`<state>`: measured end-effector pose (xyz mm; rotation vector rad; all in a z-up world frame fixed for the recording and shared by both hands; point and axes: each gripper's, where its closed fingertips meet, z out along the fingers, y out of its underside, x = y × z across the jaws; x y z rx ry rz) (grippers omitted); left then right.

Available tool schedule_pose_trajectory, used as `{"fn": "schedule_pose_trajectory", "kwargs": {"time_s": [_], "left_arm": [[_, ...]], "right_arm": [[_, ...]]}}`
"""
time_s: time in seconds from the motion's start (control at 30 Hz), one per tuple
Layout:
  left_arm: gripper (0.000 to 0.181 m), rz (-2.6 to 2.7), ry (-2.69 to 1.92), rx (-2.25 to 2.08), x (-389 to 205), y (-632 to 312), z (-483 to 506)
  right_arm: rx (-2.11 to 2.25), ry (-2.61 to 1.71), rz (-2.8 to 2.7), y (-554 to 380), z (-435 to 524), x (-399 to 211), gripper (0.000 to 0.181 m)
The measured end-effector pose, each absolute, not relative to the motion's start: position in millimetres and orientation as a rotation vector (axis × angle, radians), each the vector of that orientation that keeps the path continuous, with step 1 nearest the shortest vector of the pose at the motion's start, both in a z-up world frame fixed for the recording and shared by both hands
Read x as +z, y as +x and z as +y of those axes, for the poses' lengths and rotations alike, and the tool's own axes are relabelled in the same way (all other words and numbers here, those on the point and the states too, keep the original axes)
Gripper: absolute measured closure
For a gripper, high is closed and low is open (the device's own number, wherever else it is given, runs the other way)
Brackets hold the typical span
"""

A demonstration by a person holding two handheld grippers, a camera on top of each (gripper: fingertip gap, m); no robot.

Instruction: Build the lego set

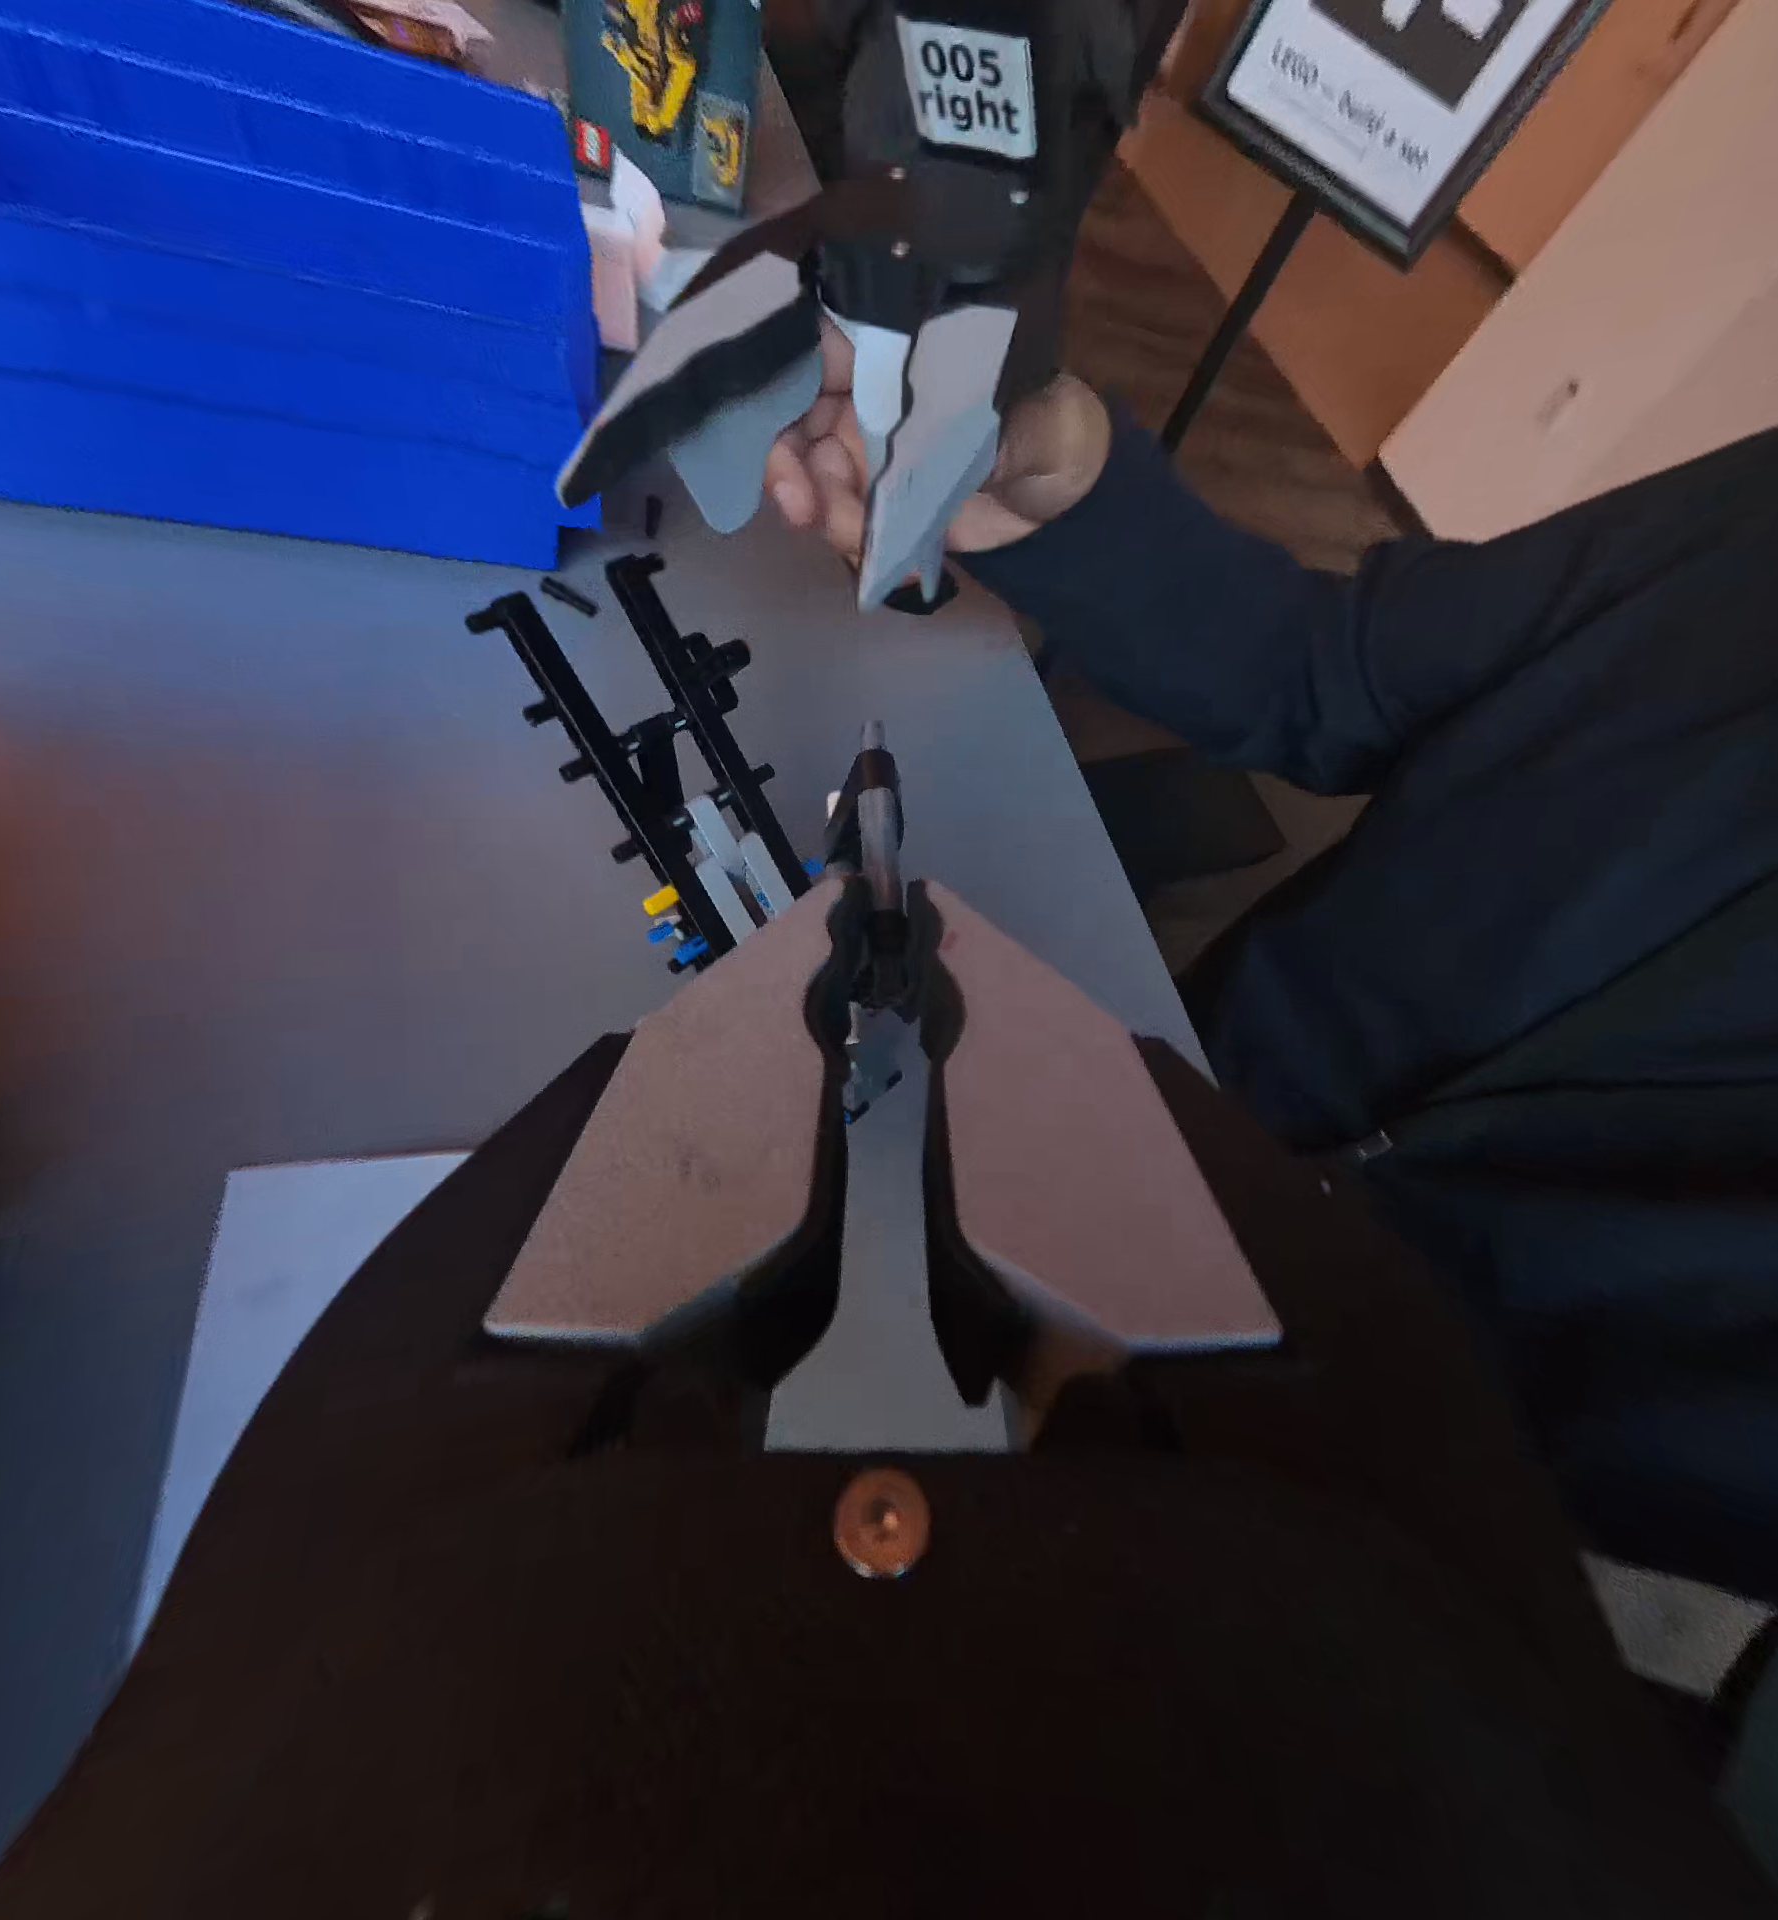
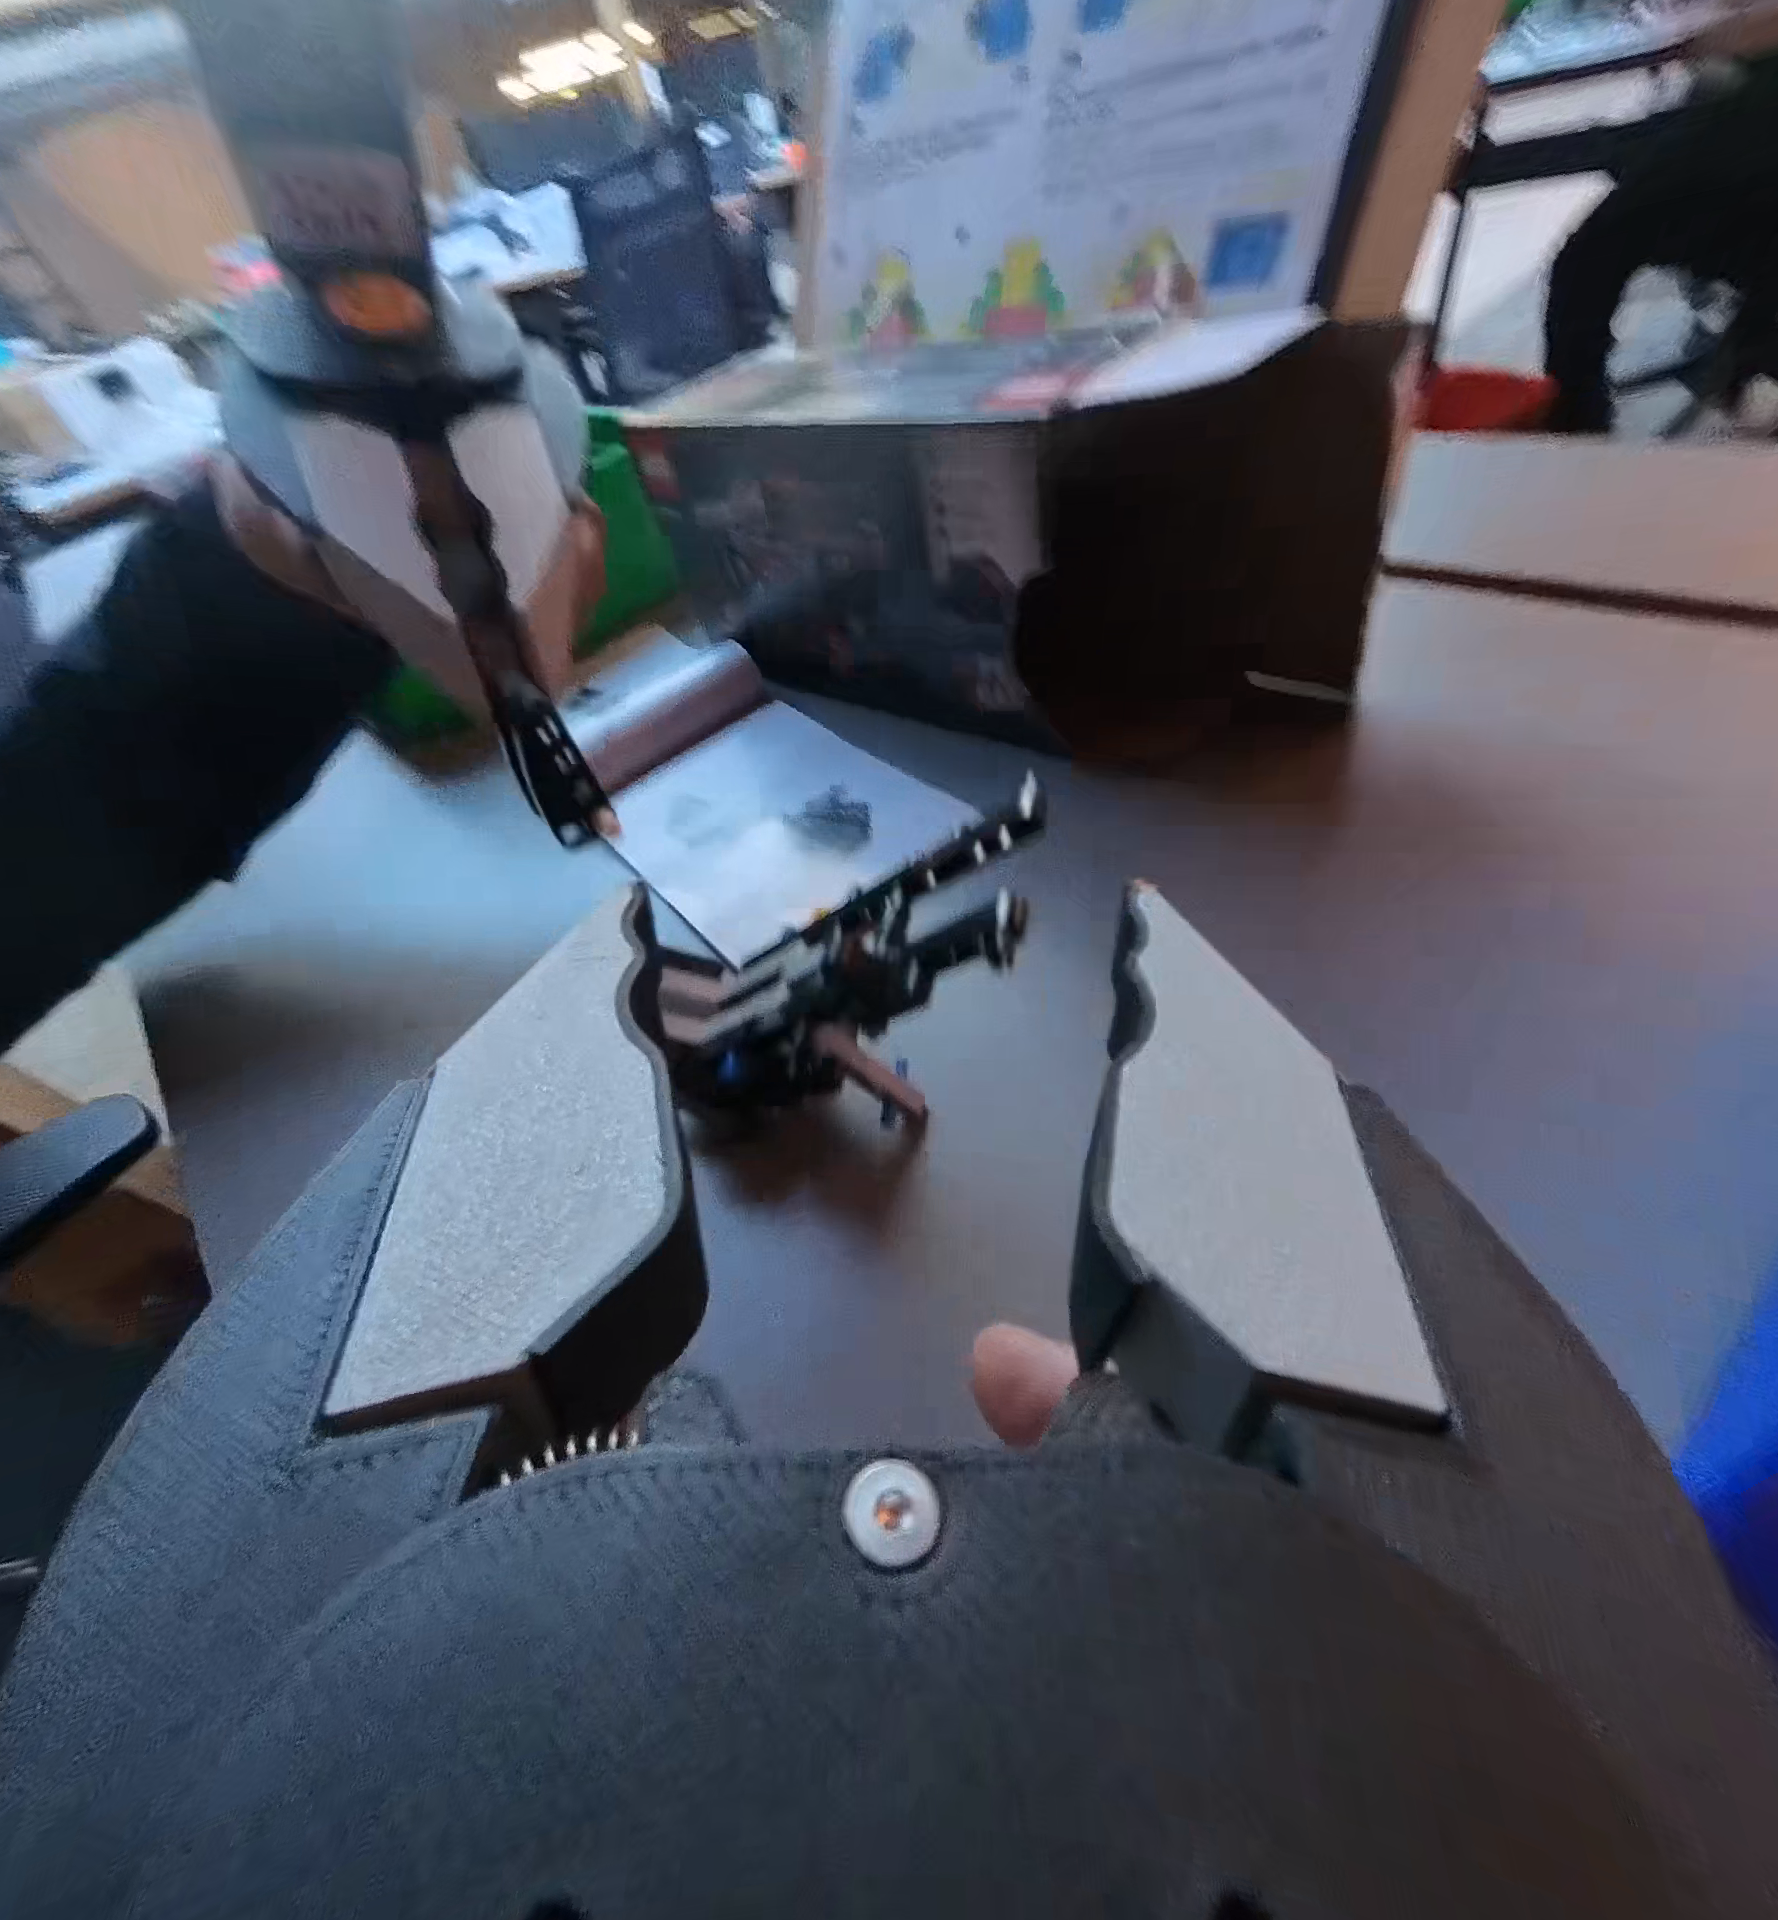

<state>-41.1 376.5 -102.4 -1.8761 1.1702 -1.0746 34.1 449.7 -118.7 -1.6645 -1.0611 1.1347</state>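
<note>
My left gripper (image 1: 877, 909) is shut on a black holed beam (image 1: 874, 810) and holds it above the table, just right of the lego assembly (image 1: 656, 769). The assembly is two long black rails with grey, blue and yellow parts, lying on the dark table (image 1: 241, 831). My right gripper (image 2: 885, 935) is open and empty, above and in front of the assembly (image 2: 843, 987). It also shows open in the left wrist view (image 1: 812, 540). The left gripper (image 2: 506, 665) with the beam (image 2: 552, 769) shows at upper left of the right wrist view.
Blue bins (image 1: 241, 312) stand at the table's far left. A loose black pin (image 1: 568, 594) lies beyond the rails. An open instruction booklet (image 2: 760, 831) lies behind the assembly, a lego box (image 2: 968, 540) behind it. A sign stand (image 1: 1384, 104) is off the table. The loose black pin (image 1: 568, 594) sits 15 cm or so from the ends of my right fingers.
</note>
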Motion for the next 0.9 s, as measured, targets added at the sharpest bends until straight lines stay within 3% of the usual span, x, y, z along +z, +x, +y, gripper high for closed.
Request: {"fn": "schedule_pose_trajectory", "kwargs": {"time_s": [0.2, 0.4, 0.47, 0.9], "left_arm": [[0.177, 1.276, -1.938, -1.124, -93, -21, 403], [0.177, 1.357, -1.981, -1.090, -96, -9, 411], [0.177, 1.400, -1.974, -1.049, -91, -9, 409], [0.177, 1.460, -1.914, -0.776, -75, -12, 378]], "right_arm": [[1.299, -1.818, -0.778, 34, 431, -155, 0.096], [1.346, -1.699, -0.762, 12, 436, -153, 0.161], [1.353, -1.631, -0.809, 8, 438, -148, 0.172], [1.348, -1.077, -1.397, -5, 394, -117, 0.177]]}}
